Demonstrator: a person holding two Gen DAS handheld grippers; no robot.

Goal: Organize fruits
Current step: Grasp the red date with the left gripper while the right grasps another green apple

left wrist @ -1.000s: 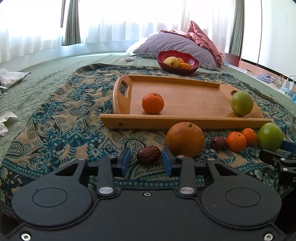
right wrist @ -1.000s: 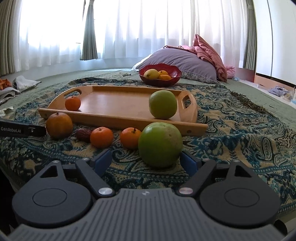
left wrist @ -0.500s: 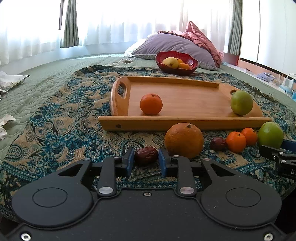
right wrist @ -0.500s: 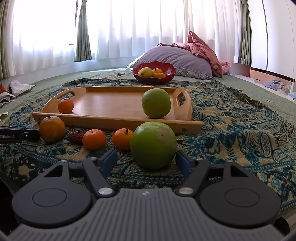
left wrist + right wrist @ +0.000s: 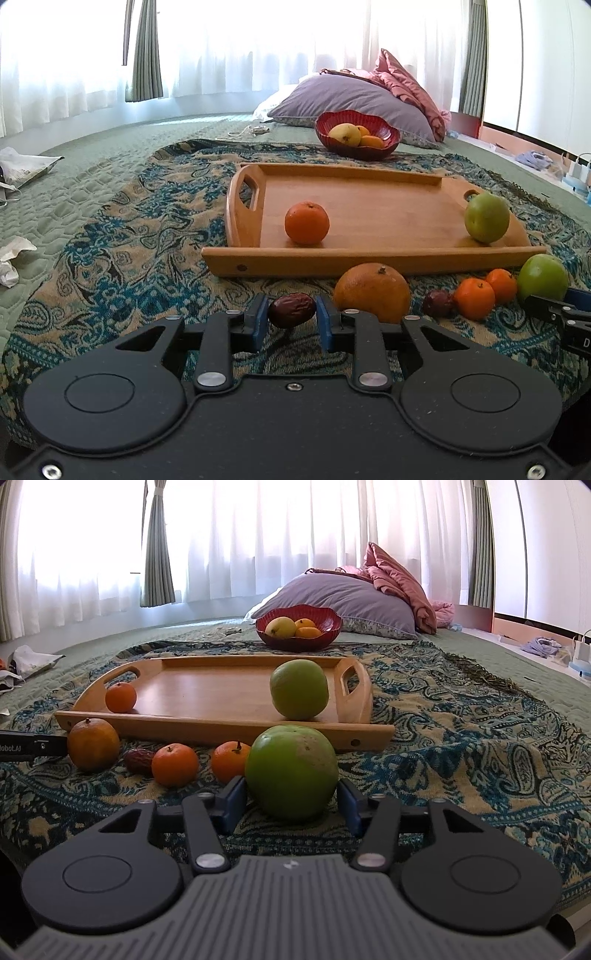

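My left gripper point(image 5: 290, 325) is shut on a dark red date point(image 5: 291, 309), held just above the patterned blanket. My right gripper point(image 5: 291, 801) is shut on a large green apple point(image 5: 291, 771) low over the blanket. A wooden tray point(image 5: 369, 258) lies ahead with one small orange point(image 5: 306, 223) and one green apple point(image 5: 487, 218) on it. In front of the tray lie a big orange point(image 5: 371, 290), a second date point(image 5: 437, 303) and two small oranges point(image 5: 474, 298).
A red bowl point(image 5: 357, 134) of fruit stands behind the tray, before a purple pillow point(image 5: 354, 99). Crumpled papers point(image 5: 11, 254) lie at the far left. The right gripper shows at the left wrist view's right edge point(image 5: 561, 314).
My left jaws have closed onto the date and the date sits a little higher. My right jaws have closed in against the green apple's sides.
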